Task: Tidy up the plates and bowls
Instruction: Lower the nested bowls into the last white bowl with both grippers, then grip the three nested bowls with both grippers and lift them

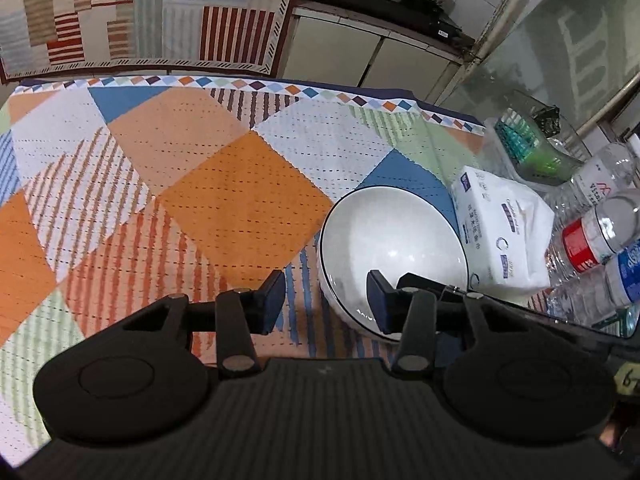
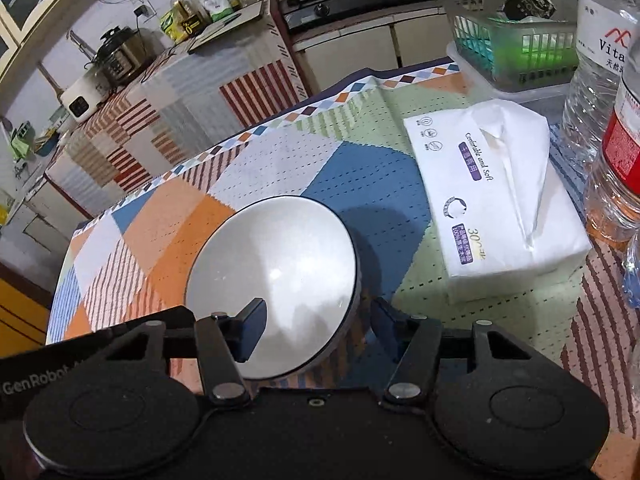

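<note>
A white bowl (image 1: 394,240) with a dark rim sits on the patterned tablecloth in the left wrist view. My left gripper (image 1: 326,298) is open; its right finger (image 1: 380,300) reaches over the bowl's near rim and its left finger stands outside the bowl. In the right wrist view a round grey plate (image 2: 276,276) shows, tilted. My right gripper (image 2: 318,330) is open astride its near right edge, the left finger (image 2: 250,330) over the plate's face and the right finger outside the rim.
A white tissue pack (image 2: 492,196) lies right of the dishes and also shows in the left wrist view (image 1: 504,232). Water bottles (image 1: 600,236) and a green basket (image 2: 516,52) stand at the table's right. A cloth-covered counter (image 1: 140,16) is beyond the far edge.
</note>
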Demonstrator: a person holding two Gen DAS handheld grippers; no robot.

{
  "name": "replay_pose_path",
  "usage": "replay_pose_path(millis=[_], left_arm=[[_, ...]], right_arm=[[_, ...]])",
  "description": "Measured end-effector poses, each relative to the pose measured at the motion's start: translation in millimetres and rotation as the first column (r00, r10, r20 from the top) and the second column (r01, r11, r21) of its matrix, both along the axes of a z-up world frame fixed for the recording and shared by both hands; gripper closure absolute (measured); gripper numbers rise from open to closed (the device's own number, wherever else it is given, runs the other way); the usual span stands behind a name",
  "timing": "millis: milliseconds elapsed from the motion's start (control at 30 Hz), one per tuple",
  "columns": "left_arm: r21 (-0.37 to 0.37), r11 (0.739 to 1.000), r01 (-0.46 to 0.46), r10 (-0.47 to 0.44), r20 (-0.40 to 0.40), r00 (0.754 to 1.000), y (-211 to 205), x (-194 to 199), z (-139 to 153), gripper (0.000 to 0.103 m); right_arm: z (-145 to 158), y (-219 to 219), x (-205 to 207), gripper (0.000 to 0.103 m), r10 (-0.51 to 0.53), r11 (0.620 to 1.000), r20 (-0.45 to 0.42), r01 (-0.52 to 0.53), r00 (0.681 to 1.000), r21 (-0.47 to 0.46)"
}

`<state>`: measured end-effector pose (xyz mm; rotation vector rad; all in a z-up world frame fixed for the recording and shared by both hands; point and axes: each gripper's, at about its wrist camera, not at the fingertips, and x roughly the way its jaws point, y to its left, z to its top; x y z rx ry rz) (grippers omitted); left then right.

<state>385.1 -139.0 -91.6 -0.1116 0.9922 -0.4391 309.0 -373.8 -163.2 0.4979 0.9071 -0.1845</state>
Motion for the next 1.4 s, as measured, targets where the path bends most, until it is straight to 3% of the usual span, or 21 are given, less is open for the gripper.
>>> replay_pose_path(millis=[67,200,267,333,467,567,800,1167,1400], left_arm=[[0.0,1.0,-0.001,0.001,0.002,1.0,-2.3,1.4,-3.3,0.067],[-0.029,0.999,0.018,-0.019,-0.019,1.0,-5.3,0.5,-8.4,0.084],[-0.016,1.0,0.019,-0.019,-0.002,1.0,-8.2,-3.9,-8.8,0.086],[-0.01,1.0,-0.007,0.007,0.018,1.0,-7.8,-9.2,-8.4,0.093],[0.011,1.0,0.026,-0.026,0.046,0.999,-11.8,-18.4,-4.3,0.093],[0.054,0.997,0.046,-0.047,0.016,0.999,-14.9,-18.7,-1.7,0.093],[0.012,0.997,0.078,-0.078,-0.019,0.997,-0.6,-29.6,16.8,0.094],[0.031,0.995,0.095,-0.095,0.027,0.995,22.4,-83.4,59.4,0.093],[-0.008,0.996,0.088,-0.088,0.013,0.996,42.7,-120.7,80.4,0.093]], right_arm=[[-3.6,0.5,1.8,0.045,0.014,1.0,0.003,-0.014,1.0,-0.017],[-10.3,1.4,4.3,0.064,0.023,1.0,-0.015,-0.023,1.0,-0.019],[-13.0,-0.5,1.6,0.075,0.005,1.0,-0.02,-0.005,1.0,-0.017],[-15.3,-2.5,-2.4,0.077,-0.005,1.0,-0.007,0.005,1.0,-0.009],[-18.3,-2.5,-4.4,0.081,-0.015,1.0,-0.008,0.015,1.0,-0.019],[-18.6,-2.2,-5.1,0.083,-0.004,1.0,-0.013,0.004,1.0,-0.029],[-17.2,-6.4,-14.9,0.085,0.007,0.999,-0.052,-0.005,0.999,0.045],[21.7,7.8,-53.9,0.086,0.05,0.994,0.014,-0.051,0.999,0.094],[55.5,26.1,-86.3,0.086,0.091,0.995,0.067,-0.093,0.994,0.039]])
